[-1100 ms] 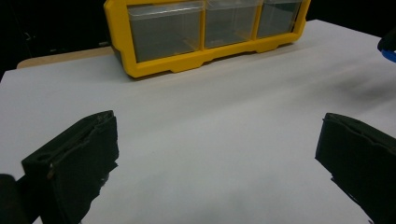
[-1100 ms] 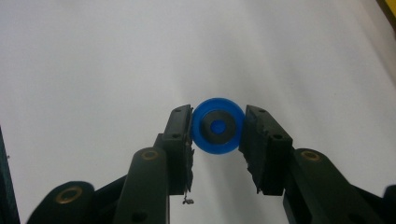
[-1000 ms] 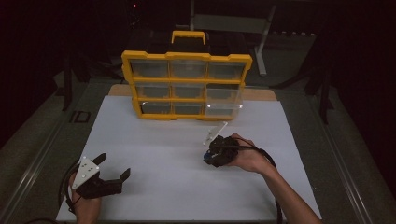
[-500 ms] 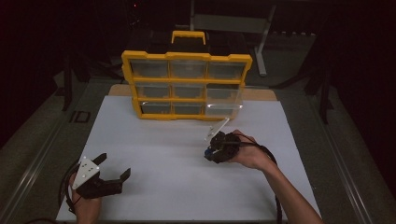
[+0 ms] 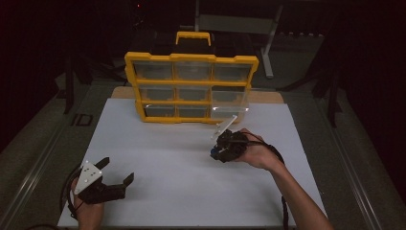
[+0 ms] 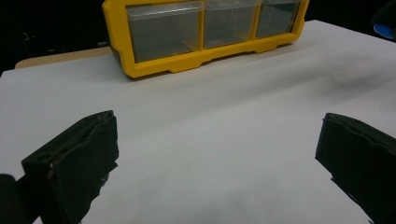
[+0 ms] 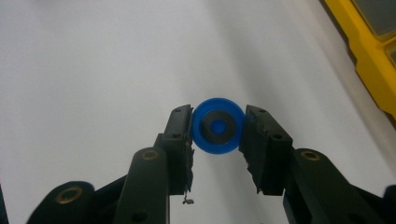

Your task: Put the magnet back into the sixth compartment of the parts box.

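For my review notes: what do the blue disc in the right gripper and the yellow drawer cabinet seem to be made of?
Blue disc: likely moulded plastic, smooth with a slight sheen; its dark ring around a blue centre is unclear, perhaps rubber or metal. Yellow drawer cabinet: opaque yellow plastic frame with rounded moulded edges; its drawers look like clear glossy plastic, since light glints off their fronts.

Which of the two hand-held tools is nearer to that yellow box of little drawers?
The right tool, gripping a blue wheel, sits just in front of the yellow organizer. The left tool rests far back at the white sheet's near corner.
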A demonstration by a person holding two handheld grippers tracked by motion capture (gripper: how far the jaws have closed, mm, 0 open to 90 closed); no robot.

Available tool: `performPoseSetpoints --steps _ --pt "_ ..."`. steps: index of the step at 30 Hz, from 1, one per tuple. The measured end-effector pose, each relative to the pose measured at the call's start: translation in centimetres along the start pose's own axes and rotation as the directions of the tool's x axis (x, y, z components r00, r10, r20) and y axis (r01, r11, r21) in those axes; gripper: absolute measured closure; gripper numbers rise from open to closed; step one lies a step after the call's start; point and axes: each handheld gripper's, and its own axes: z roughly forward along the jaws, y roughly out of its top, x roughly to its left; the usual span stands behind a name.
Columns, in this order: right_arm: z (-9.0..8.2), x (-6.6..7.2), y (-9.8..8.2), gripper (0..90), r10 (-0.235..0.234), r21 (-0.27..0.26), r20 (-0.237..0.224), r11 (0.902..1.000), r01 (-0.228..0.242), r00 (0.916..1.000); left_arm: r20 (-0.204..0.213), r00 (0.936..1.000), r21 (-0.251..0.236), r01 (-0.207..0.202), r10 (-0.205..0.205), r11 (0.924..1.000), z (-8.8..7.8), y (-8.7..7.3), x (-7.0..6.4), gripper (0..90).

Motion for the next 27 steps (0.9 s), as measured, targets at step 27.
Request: performPoseSetpoints --steps 27 --pt "-1.7 -1.1 1.4 63.3 0.002 -0.020 0.015 0.9998 -0.001 0.9999 -0.001 1.0000 0.000 0.001 -0.001 1.0000 0.0 0.0 0.0 0.0"
